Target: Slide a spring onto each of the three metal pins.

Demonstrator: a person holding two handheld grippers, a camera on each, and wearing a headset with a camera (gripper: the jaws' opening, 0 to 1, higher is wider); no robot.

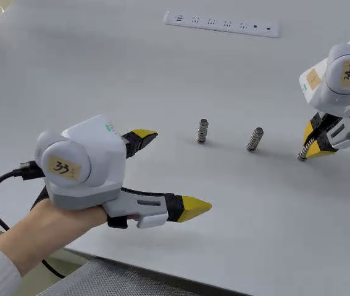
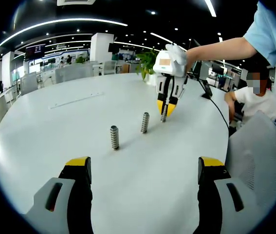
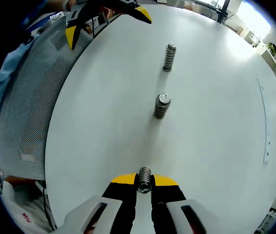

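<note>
**Table**: white, round-edged; carries the work. A power strip lies at the far side, well apart from the springs.

**First spring**: upright and free-standing, presumably seated over its pin, though no pin can be made out inside the coils.

**Second spring**: upright just beside the first, in line with it; judged likewise seated.

**Third spring**: at the end of the row, leaning slightly, its foot at the table. It is pinched between the yellow tips of the right gripper, which grasps it from above, likely to steer it down a pin.

**Left gripper**: jaws spread wide, holding nothing; parked near the table edge, well apart from the row, leaving the working hand room.

**Status**: two springs appear done, the third in hand.
</note>
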